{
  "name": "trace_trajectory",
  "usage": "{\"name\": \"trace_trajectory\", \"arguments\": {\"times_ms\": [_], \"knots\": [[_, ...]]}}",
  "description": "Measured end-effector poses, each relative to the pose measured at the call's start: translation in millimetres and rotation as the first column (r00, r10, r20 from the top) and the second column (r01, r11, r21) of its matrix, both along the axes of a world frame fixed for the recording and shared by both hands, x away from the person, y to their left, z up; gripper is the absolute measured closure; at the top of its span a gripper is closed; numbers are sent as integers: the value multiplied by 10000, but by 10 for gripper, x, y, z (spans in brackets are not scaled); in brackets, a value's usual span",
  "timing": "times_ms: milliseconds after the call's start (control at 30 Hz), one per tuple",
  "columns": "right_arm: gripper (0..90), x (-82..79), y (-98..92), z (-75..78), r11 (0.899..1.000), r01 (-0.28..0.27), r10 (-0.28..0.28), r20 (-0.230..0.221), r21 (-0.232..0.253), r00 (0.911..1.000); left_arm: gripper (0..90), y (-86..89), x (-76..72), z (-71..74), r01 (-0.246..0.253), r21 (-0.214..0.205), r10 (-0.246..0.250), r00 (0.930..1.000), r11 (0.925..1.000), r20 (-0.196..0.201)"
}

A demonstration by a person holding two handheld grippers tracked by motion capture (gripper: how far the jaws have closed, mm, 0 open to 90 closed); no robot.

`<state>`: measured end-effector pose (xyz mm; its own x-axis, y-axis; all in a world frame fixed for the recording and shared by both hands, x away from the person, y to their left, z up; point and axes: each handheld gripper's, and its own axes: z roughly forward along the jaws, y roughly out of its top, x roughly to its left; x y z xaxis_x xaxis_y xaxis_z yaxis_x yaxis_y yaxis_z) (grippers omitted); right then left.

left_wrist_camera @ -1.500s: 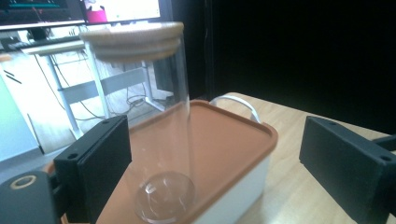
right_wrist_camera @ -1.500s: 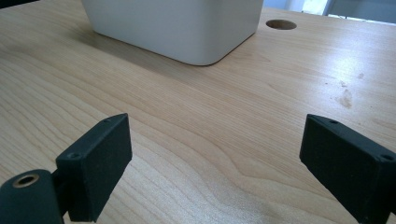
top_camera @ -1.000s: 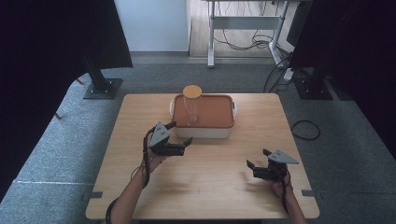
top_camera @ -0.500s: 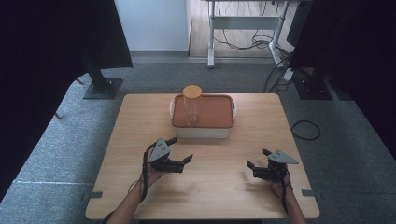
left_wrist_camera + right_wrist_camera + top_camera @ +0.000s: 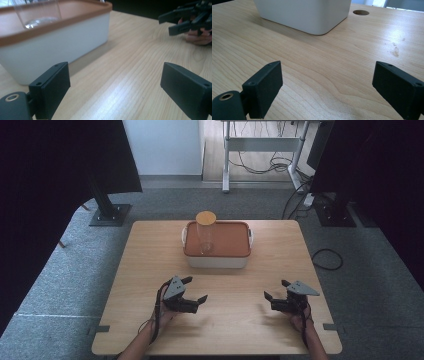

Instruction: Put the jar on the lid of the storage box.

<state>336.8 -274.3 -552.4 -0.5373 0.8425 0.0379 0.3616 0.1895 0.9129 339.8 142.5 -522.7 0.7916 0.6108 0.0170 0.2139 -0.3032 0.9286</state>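
A white rectangular plastic box with an orange-brown lid [image 5: 217, 245] is seen standing at the far middle of the light wooden table [image 5: 280, 320], and a clear, straight-sided tumbler capped with a round tan lid [image 5: 204, 234] is seen standing upright on the left part of the box lid. Both are placed well apart from the two grippers, which are held near the front edge.

The left gripper [image 5: 192, 292] is held low over the table with its jaws spread wide and nothing between them; in its own view, bare wood is seen between the two black pads [image 5: 51, 88]. The right gripper [image 5: 274, 292] is likewise held wide open and empty over bare wood.

The tumbler is judged to be light, rigid and smooth, so a slip is likely under a weak pinch; whether it is glass or clear plastic cannot be told from these views. A little liquid may be held at its bottom, so it should be kept upright. It is best taken across its walls near mid-height, below the cap. The box is judged light but too broad for one gripper; it is better taken at the small handles on its short ends.

No brand, label or readable writing is seen on either item.
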Motion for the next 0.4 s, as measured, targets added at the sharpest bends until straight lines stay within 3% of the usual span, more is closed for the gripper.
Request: {"name": "trace_trajectory", "arguments": {"times_ms": [167,400], "knots": [[92,0,-1,0,10000,-14,14,1,14,10000,85,-40,6,-72,79,43,-78,9997,10000,-222],[91,1,-12,0,9999,-2,2,-4,117,10000,83,-59,-13,-63,111,16,-111,9997,9999,-195]]}}
